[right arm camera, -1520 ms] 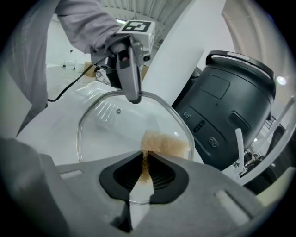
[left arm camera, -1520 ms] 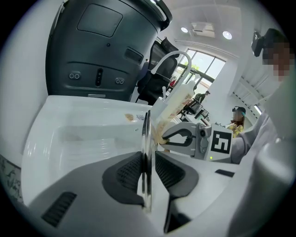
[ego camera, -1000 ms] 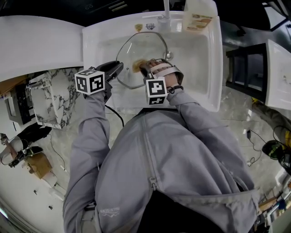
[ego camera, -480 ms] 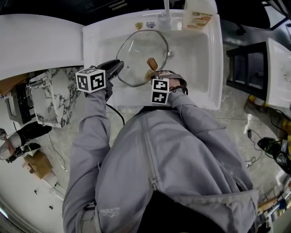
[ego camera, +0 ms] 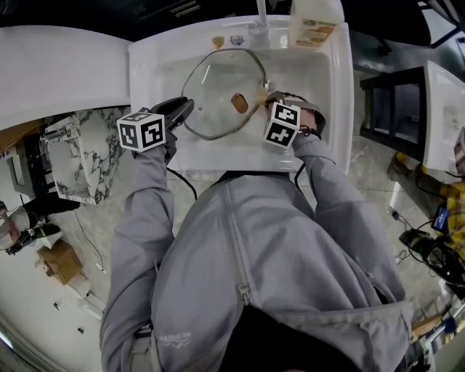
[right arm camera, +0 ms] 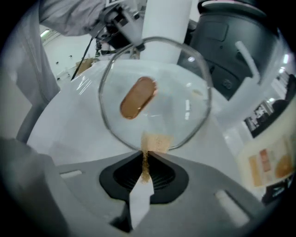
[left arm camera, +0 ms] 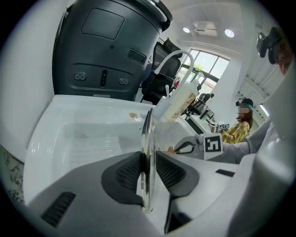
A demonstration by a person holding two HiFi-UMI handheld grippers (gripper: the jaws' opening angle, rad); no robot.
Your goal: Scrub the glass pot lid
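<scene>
Glass pot lid (ego camera: 221, 91) sits in the sink (ego camera: 320, 138), in the left and back part of its basin. It has a clear dome, a thin steel rim and a brown oval knob (ego camera: 238, 102) at its middle, and the glass looks clean from above.

At the sink's front left, your left hand-held gripper (ego camera: 182, 110) is clamped on the lid's rim, with the rim edge-on between its ribbed pads. At the sink's middle, your right hand-held gripper (ego camera: 265, 94) has its jaws closed on a thin tan scrub pad (right arm camera: 155, 142), whose free end meets the lid's near rim.

On the sink's back rim, two small stickers (ego camera: 227, 41) sit left of the faucet (ego camera: 260, 14), too small to read. A bottle (ego camera: 314, 22) stands at the sink's back right corner, and its orange-and-cream label is also unreadable.

You have bare white basin in the sink's right half and along its front. A white desk (ego camera: 58, 65) lies left of the sink.
</scene>
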